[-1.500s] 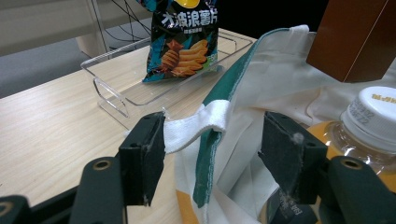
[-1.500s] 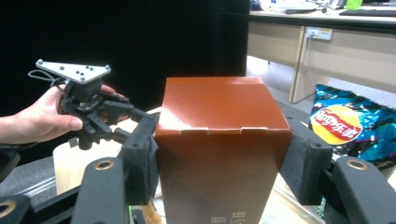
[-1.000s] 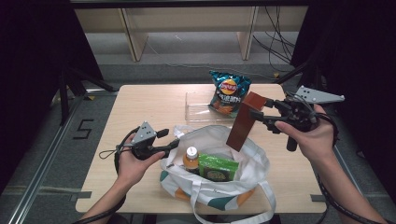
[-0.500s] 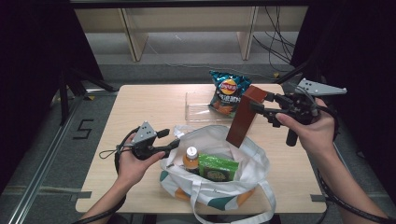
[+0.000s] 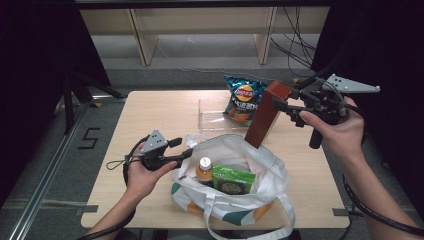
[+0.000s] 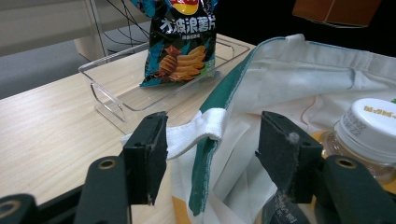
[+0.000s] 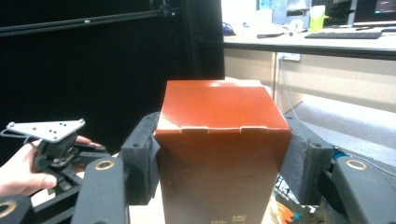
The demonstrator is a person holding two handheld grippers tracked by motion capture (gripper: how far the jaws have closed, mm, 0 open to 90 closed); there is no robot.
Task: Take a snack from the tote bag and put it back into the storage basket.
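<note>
A tall brown carton (image 5: 262,120) hangs tilted above the far rim of a white tote bag (image 5: 250,150), with my right gripper (image 5: 285,98) shut on its top end. In the right gripper view both pads press the carton's (image 7: 219,116) sides at my right gripper (image 7: 219,158). My left gripper (image 5: 183,147) is at the bag's left rim. Its jaws have just been closing, and in the left gripper view the bag's white rim (image 6: 205,130) lies loose between them at my left gripper (image 6: 212,149). An orange drink bottle (image 5: 204,167) and a green packet (image 5: 232,180) are inside the bag.
A blue chips bag (image 5: 242,97) stands in a clear plastic tray (image 5: 212,112) at the table's far middle, just behind the tote. The bag's handles (image 5: 250,227) hang over the near table edge. Bare wood lies left of the tray.
My right hand has risen slightly with the carton, lifting its lower end a little higher over the bag's rim. The left hand stays at the bag's rim.
</note>
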